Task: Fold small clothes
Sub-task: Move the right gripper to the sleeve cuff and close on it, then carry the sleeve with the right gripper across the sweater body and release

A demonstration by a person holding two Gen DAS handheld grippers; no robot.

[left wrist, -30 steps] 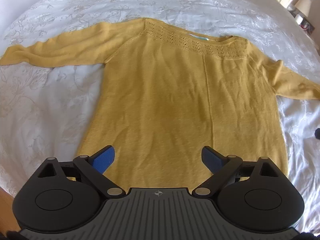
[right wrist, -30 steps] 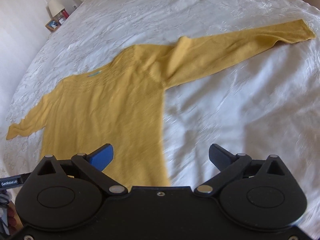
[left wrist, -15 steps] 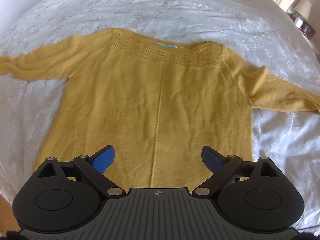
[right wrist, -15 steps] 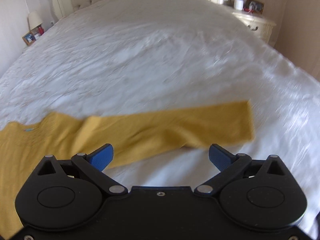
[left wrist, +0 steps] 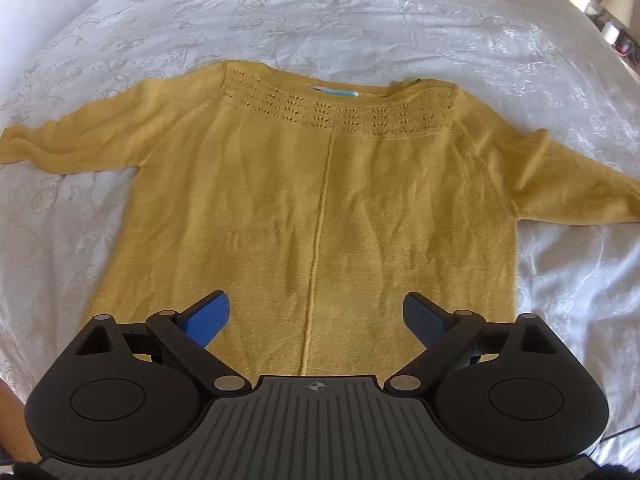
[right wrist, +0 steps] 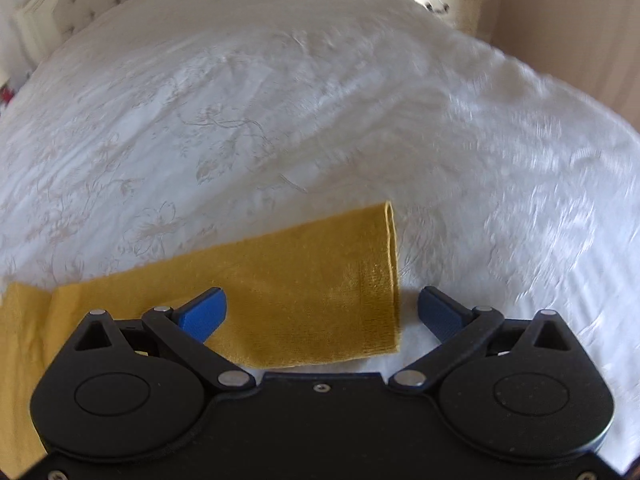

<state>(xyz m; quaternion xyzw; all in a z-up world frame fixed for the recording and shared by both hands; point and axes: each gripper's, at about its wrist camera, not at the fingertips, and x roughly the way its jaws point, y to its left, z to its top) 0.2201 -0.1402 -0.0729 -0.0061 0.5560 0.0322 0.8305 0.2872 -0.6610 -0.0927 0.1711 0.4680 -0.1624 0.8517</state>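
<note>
Change since earlier: right wrist view has swung from the whole sweater to the end of one sleeve, now close below the right gripper (right wrist: 322, 308); left wrist view has drawn slightly nearer over the hem.
Sweater: a mustard-yellow knitted sweater (left wrist: 320, 200) lies flat and face up on the bed, both sleeves spread outward, neckline away from the camera.
Neckline: a band of openwork knit (left wrist: 340, 110) runs across the top, with a small pale blue label (left wrist: 334, 91) showing inside the collar.
Centre seam: a raised line (left wrist: 318, 232) runs from the neckline band down to the hem.
Left gripper (left wrist: 316, 316): fingers spread wide, holding nothing, hovering over the lower hem near the centre seam.
Right gripper: fingers spread wide, holding nothing; the sleeve cuff (right wrist: 384, 280) lies between the two blue fingertips; whether it touches the cloth cannot be told.
Bed: a white bedspread (right wrist: 280, 120) with a faint floral pattern covers it; a tufted headboard (right wrist: 60, 4) stands at the far end.
Containers: none visible.
Background: a pale bedside cabinet (right wrist: 452, 0), blurred.
</note>
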